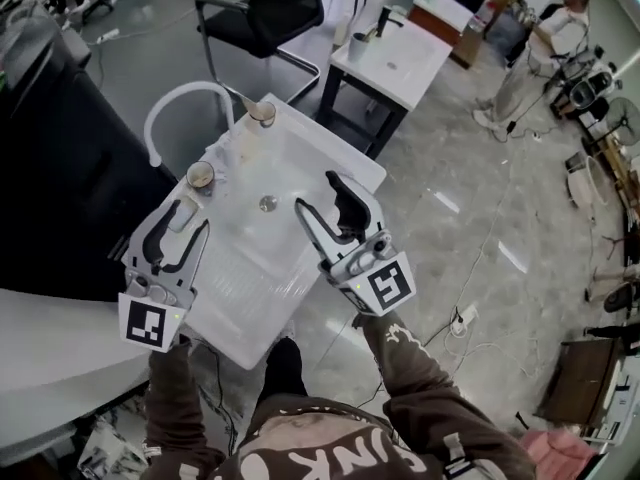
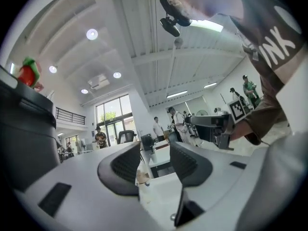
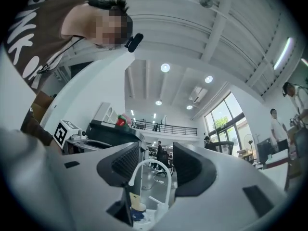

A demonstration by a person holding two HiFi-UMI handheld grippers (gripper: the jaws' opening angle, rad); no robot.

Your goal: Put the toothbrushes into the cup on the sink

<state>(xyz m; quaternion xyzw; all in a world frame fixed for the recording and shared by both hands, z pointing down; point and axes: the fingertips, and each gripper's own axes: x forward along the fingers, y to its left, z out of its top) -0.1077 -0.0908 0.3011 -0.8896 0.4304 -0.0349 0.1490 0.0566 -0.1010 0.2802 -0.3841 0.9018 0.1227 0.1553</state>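
Note:
A white sink [image 1: 300, 148] with a curved white faucet [image 1: 175, 98] stands below me. Two cups sit on its rim: one at the far corner [image 1: 262, 113], with a thin pale stick leaning out of it, and one by the faucet's base [image 1: 200, 176]. My left gripper [image 1: 190, 216] hovers open just in front of the nearer cup, with nothing gripped. The right gripper [image 1: 318, 191] is open over the basin near the drain [image 1: 267, 204]. The right gripper view shows the faucet [image 3: 144, 170] and a cup [image 3: 137, 210] beyond its empty jaws. I cannot make out any toothbrush clearly.
A black cabinet [image 1: 50, 168] flanks the sink's left. Behind it are a black chair [image 1: 265, 8] and a second white sink stand [image 1: 395, 63]. A person [image 1: 545, 48] works at the far right. Cables and a power strip [image 1: 462, 318] lie on the tiled floor.

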